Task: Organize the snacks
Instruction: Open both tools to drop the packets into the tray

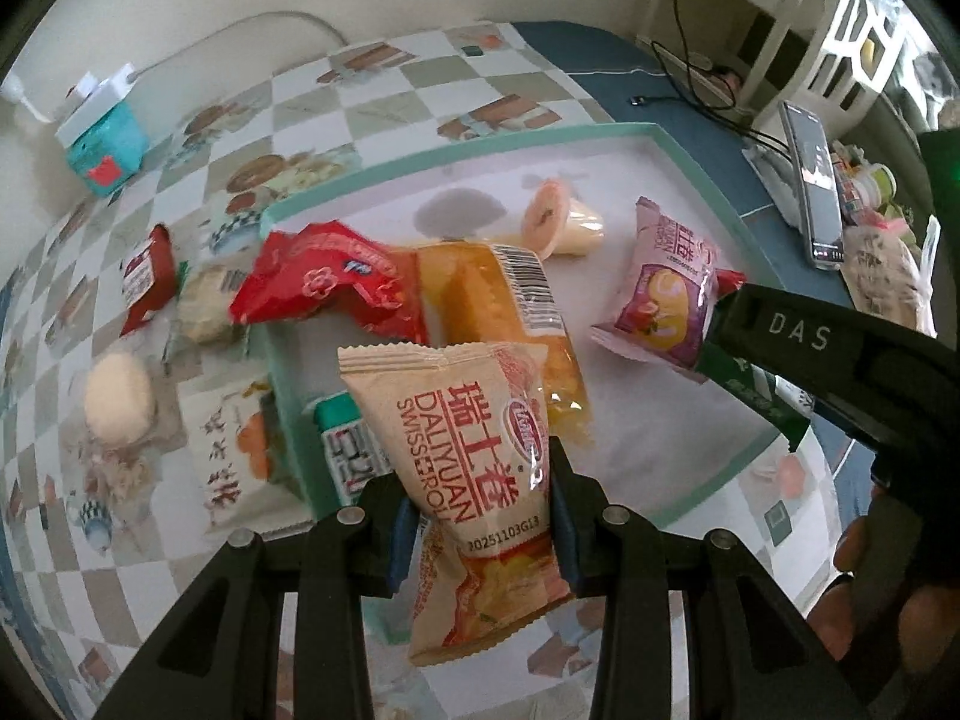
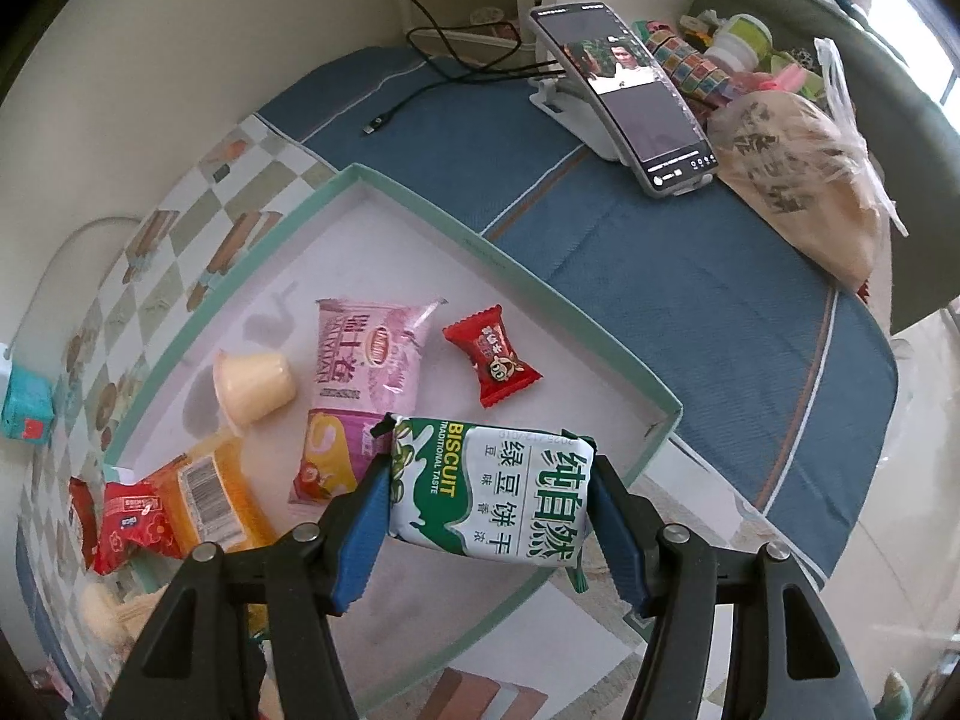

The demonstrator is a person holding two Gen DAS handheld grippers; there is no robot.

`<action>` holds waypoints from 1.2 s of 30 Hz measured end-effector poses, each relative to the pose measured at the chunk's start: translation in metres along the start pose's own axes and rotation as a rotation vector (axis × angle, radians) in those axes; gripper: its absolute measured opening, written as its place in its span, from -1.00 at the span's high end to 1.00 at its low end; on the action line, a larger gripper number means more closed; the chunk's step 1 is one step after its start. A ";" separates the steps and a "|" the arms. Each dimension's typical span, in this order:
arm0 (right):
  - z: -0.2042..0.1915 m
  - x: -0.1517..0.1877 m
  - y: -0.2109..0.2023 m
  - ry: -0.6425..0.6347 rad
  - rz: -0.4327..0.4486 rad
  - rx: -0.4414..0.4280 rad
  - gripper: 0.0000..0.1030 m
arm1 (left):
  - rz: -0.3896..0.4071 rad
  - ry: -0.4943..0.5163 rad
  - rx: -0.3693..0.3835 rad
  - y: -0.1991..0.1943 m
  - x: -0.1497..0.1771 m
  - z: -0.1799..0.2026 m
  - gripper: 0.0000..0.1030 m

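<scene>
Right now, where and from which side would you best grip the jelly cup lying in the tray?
Grip the jelly cup across its tapered side wall, coming from above: it lies tipped on its side, clear of the pink packet, so the jaws can straddle it.

The beige snack packet (image 1: pixel 474 456) between the left gripper (image 1: pixel 480 516) jaws reads "DALIYUAN SWISSROLL", red Chinese characters, and the stamp "20251103G13". At three o'clock the black arm of the right gripper (image 1: pixel 798 330) carries "DAS". The green-and-white packet (image 2: pixel 492 498) in the right gripper's jaws reads "BISCUIT TRADITIONAL TASTE" beside large green Chinese characters. At ten o'clock, the orange packet (image 2: pixel 210 492) bears a barcode; its digits are unreadable.
</scene>
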State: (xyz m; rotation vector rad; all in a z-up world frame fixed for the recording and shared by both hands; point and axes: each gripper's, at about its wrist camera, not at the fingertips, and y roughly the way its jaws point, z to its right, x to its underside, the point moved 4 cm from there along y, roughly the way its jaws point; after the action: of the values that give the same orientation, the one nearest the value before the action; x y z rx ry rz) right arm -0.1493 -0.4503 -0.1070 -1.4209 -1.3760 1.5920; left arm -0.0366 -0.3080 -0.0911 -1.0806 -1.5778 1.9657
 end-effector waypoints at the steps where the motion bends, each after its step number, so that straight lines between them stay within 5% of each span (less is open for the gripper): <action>1: -0.001 0.000 0.000 -0.003 0.000 -0.001 -0.29 | 0.004 0.006 0.003 0.001 -0.001 0.001 0.24; 22: -0.003 -0.006 0.011 -0.006 -0.005 0.009 -0.33 | 0.079 0.025 0.021 0.013 -0.022 0.013 0.23; 24: -0.003 -0.006 0.011 -0.011 -0.008 0.012 -0.33 | 0.076 0.026 0.021 0.014 -0.022 0.013 0.16; 26: -0.003 -0.006 0.011 -0.015 -0.005 0.013 -0.34 | 0.076 0.025 0.021 0.012 -0.021 0.012 -0.15; 36: -0.011 -0.009 -0.010 -0.049 0.042 -0.003 -0.44 | 0.117 -0.007 0.046 -0.009 -0.028 0.001 -0.41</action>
State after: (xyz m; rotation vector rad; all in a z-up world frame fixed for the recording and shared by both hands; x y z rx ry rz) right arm -0.1381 -0.4524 -0.0930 -1.4297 -1.3858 1.6626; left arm -0.0218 -0.3262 -0.0739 -1.1726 -1.4959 2.0726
